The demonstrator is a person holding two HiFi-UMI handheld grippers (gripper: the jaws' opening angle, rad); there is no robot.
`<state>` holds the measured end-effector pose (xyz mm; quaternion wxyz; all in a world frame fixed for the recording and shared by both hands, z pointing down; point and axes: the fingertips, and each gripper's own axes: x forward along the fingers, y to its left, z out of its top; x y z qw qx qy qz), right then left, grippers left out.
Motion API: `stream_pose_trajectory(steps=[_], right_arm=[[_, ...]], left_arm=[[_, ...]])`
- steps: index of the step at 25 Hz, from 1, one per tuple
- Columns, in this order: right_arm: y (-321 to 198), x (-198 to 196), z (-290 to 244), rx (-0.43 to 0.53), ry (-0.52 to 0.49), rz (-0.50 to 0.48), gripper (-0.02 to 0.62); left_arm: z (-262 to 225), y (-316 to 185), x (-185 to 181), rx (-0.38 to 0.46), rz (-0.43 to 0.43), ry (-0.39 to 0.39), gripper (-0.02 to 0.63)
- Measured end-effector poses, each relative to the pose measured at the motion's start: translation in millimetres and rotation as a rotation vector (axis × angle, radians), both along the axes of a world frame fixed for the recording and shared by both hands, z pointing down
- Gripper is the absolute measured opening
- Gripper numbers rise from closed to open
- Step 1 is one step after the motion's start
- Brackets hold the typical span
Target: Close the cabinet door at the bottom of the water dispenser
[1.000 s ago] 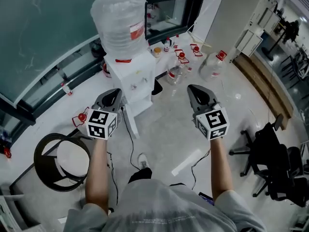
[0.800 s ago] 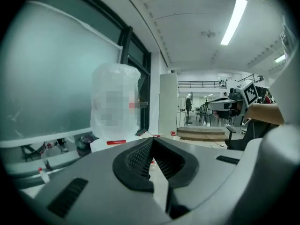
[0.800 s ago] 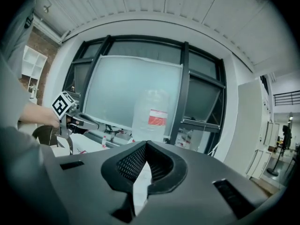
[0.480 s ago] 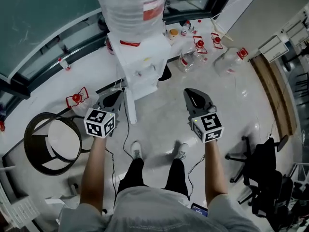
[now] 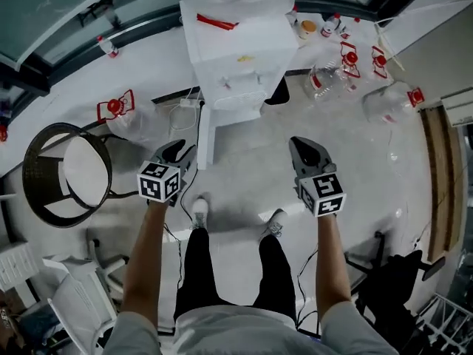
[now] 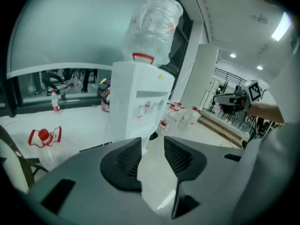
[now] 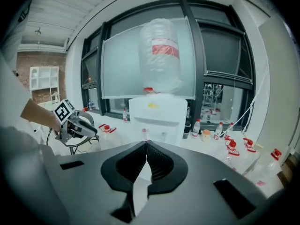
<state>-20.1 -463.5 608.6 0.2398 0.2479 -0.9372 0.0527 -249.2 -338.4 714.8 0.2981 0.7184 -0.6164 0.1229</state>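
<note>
The white water dispenser (image 5: 238,58) stands ahead with a big clear bottle (image 6: 152,25) on top. Its bottom cabinet door (image 5: 205,139) is swung out toward me, edge-on, at the dispenser's left side. My left gripper (image 5: 177,154) hovers just left of that door's free edge. Its jaws are opening, with only floor showing between them (image 6: 152,142). My right gripper (image 5: 307,150) hangs to the right of the door, in front of the dispenser, shut on nothing (image 7: 146,144). Neither gripper touches the door.
A round-seated chair (image 5: 66,172) stands at the left. Empty bottles with red caps (image 5: 332,80) lie right of the dispenser, and another (image 5: 118,113) lies at its left. Cables (image 5: 181,106) trail beside the door. My feet (image 5: 199,211) are below the grippers, with a black office chair (image 5: 392,279) at the lower right.
Both grippers have sunk toward the floor, and the dispenser's lower part has come closer. The left jaws, shut before, now stand apart.
</note>
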Motion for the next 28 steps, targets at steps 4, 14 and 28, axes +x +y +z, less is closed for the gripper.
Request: stream_pose_trajectory(steps=[4, 14, 28], right_arm=[[-1, -9, 83, -0.064, 0.027, -0.055, 0.069], [27, 7, 250, -0.243, 0.108, -0.102, 0.13], [13, 68, 287, -0.318, 0.077, -0.048, 0.117]], left_arm=[[108, 21, 3, -0.133, -0.047, 0.023, 0.183], [305, 55, 27, -0.369, -0.119, 0.08, 0.265], [352, 35, 48, -0.375, -0.415, 0.007, 0.202]])
